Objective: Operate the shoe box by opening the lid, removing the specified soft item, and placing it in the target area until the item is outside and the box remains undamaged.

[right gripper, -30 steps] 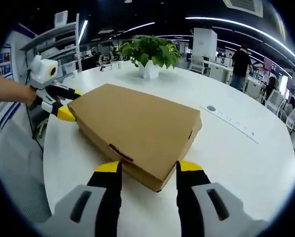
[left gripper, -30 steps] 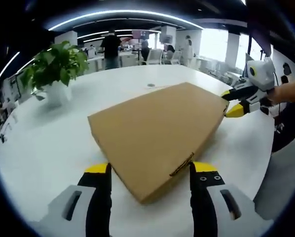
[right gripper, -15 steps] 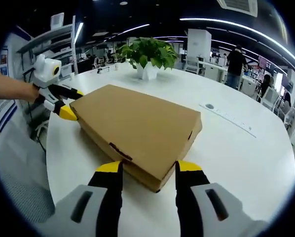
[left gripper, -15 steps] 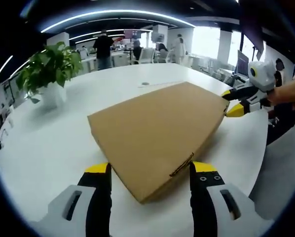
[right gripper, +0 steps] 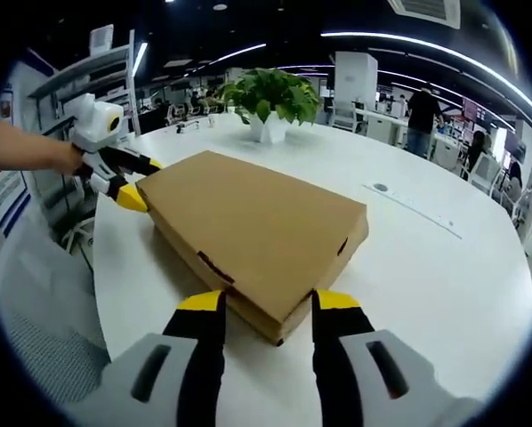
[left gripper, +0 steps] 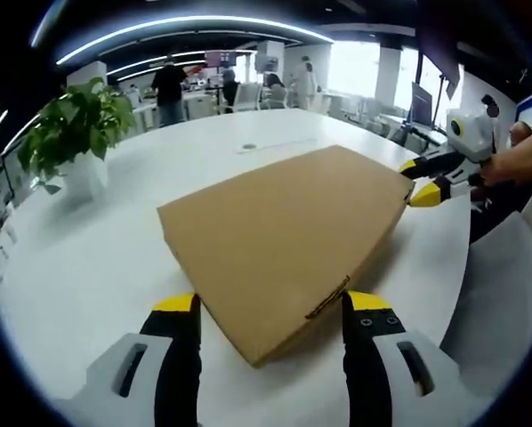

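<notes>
My left claw (left gripper: 270, 307) and right claw (right gripper: 258, 305), both spread apart, straddle opposite corners of the closed shoe box (left gripper: 284, 227) on the surface (left gripper: 88, 258).

Flat brown shoe box (left gripper: 284, 236), lid shut (undamaged)

I count one shoe box (left gripper: 284, 238), a flat brown cardboard one with its lid down, and it is the single box on the one white counter (left gripper: 88, 267) I can see it resting on. I have two hand-held grippers: the left hand-held gripper (left gripper: 270, 307) and the right hand-held gripper (right gripper: 268, 304), each with two yellow-tipped jaws, so four jaws in all. There is one potted plant (right gripper: 270, 96) on the counter, in one white pot. On the counter beyond the box I make out one small round grommet (right gripper: 380, 188). In the background of the left gripper view I count at least three people standing; farther figures are too small to number.
</notes>
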### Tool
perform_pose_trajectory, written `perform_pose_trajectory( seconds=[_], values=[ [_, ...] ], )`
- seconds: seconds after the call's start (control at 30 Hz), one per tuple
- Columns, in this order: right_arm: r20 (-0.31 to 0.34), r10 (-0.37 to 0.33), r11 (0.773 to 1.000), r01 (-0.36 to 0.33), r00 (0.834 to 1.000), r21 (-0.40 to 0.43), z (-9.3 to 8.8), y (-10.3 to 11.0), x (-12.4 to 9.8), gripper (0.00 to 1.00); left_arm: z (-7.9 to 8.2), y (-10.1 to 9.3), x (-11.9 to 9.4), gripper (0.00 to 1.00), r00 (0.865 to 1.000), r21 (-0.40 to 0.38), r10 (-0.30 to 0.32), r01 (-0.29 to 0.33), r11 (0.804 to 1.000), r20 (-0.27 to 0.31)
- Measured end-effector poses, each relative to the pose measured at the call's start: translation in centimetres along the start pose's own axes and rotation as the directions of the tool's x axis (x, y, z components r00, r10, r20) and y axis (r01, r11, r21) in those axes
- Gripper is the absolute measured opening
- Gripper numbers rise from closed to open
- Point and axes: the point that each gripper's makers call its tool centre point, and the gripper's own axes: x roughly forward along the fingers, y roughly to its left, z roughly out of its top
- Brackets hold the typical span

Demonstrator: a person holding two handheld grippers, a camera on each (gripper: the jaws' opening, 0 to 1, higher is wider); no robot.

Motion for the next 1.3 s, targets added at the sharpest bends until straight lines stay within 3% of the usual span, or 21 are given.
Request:
perform_pose_trajectory(
  seconds=[0.73,1.3],
  values=[
    [0.018,0.009,0.999,-0.010,1.000,0.039,-0.5,3.4,-1.0,0.32,-0.6,-0.6,-1.9,0.66,0.998,0.040,-0.056,0.057,0.998,-0.021],
    [0.028,0.008,0.999,-0.010,1.000,0.053,-0.1,3.5,-1.1,0.33,-0.3,-0.6,-2.2,0.68,0.998,-0.009,-0.062,0.062,0.998,-0.005]
  ],
)
